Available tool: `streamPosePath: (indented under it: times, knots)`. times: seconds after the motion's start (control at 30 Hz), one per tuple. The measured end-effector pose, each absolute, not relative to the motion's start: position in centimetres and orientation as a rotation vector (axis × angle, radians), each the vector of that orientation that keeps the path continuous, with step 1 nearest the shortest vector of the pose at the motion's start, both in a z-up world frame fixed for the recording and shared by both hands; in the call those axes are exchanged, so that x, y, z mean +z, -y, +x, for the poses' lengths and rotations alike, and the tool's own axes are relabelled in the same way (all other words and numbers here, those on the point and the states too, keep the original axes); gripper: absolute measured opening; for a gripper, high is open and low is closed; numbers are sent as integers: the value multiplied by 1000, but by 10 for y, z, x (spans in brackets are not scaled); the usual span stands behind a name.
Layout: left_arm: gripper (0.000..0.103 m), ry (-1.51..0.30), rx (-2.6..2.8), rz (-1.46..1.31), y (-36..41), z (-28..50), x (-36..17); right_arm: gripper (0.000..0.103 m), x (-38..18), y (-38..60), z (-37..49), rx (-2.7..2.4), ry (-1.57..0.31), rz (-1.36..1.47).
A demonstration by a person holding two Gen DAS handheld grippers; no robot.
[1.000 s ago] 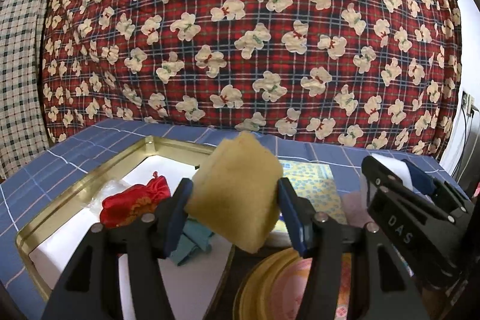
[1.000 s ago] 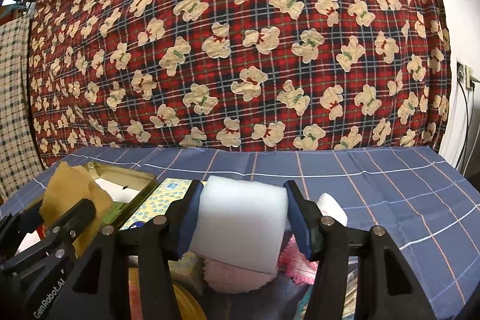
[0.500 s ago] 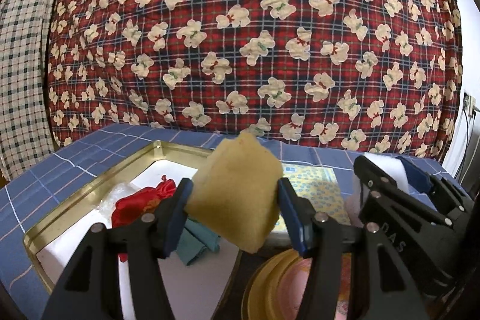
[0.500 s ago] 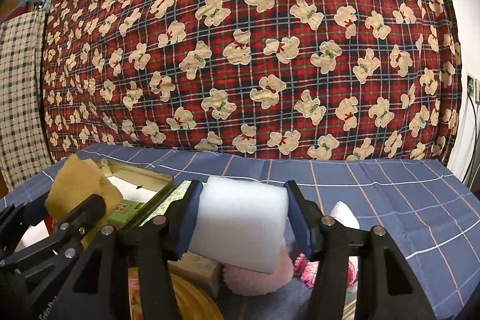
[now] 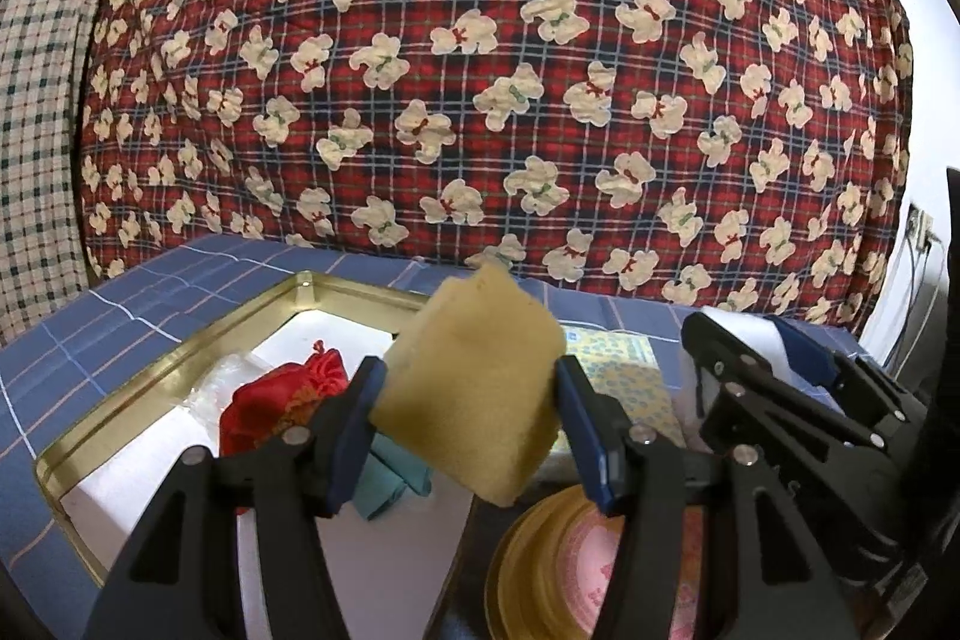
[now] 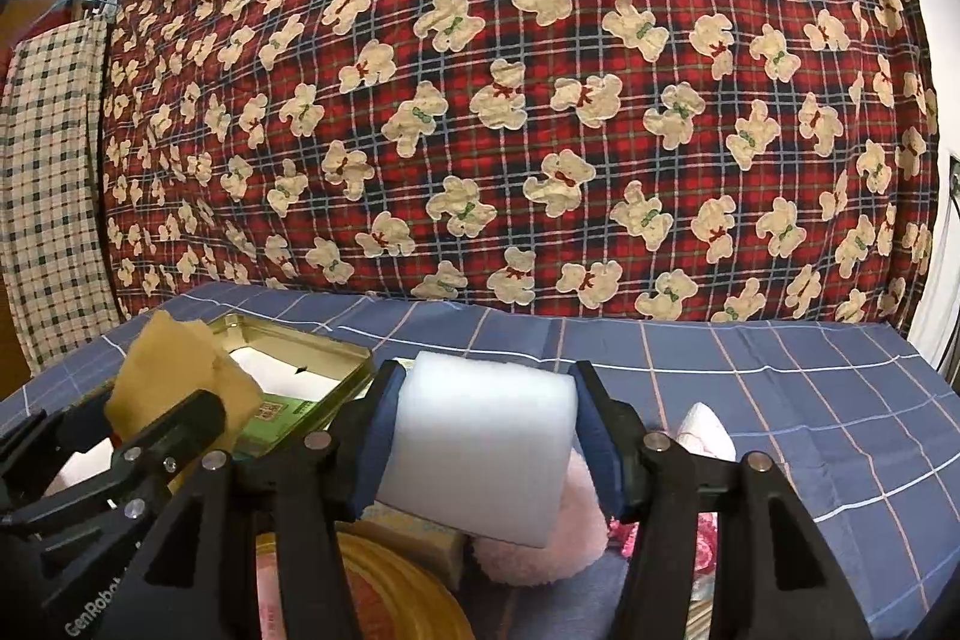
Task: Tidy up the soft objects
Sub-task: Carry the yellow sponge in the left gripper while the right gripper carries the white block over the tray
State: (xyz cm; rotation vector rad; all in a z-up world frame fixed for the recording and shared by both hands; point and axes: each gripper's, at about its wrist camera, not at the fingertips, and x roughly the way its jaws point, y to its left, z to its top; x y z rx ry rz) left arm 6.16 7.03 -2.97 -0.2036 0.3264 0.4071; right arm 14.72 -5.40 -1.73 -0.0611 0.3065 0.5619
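My left gripper (image 5: 471, 394) is shut on a yellow sponge (image 5: 471, 388) and holds it above the right edge of a gold-rimmed tray (image 5: 180, 358). The tray holds a red pouch (image 5: 282, 400) and a teal cloth (image 5: 390, 478). My right gripper (image 6: 486, 436) is shut on a white foam block (image 6: 480, 436), held above a pink fluffy item (image 6: 540, 532). The left gripper with its sponge (image 6: 174, 376) shows at the left of the right wrist view. The right gripper's body (image 5: 780, 400) shows at the right of the left wrist view.
A round gold tin with a pink top (image 5: 576, 568) lies below both grippers. A yellow patterned box (image 5: 624, 370) lies past the tray. A white soft item (image 6: 708, 430) lies on the blue checked tablecloth (image 6: 780, 400). A bear-print blanket (image 6: 540, 100) hangs behind.
Both grippers have risen and tilted slightly upward, each still holding its object. The table items sit lower in both views.
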Motion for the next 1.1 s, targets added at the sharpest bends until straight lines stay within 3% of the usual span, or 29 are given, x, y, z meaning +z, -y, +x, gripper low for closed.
streamPosePath:
  times: [0.6, 1.1]
  knots:
    - [57, -406, 367, -287, -152, 40, 13, 58, 24, -12, 149, 712, -408, -43]
    - [57, -551, 417, -277, -210, 44, -7, 58, 4, -84, 157, 790, -603, -157]
